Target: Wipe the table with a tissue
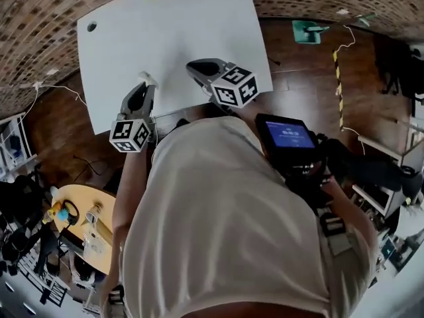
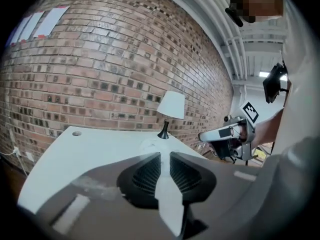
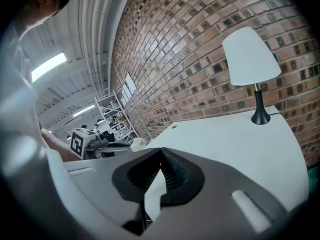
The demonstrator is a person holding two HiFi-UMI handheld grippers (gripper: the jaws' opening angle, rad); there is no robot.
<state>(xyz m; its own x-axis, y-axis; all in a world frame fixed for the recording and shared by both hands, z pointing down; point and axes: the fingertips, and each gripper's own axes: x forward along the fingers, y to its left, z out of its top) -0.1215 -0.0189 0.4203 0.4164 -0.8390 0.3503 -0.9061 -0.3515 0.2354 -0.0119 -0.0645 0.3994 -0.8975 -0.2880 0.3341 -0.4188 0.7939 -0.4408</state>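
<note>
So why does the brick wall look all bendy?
Wide-angle lenses do that: in the left gripper view the brick wall bulges like a dome; in the right gripper view it curves behind the lamp; in the head view the table edges bow.

Nothing legible — no readable text.

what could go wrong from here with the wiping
The tissue is only a small wad at the tips of the left gripper, so it may slip out when pressed on the table. A wide sweep toward the far edge might knock the lamp.
</note>
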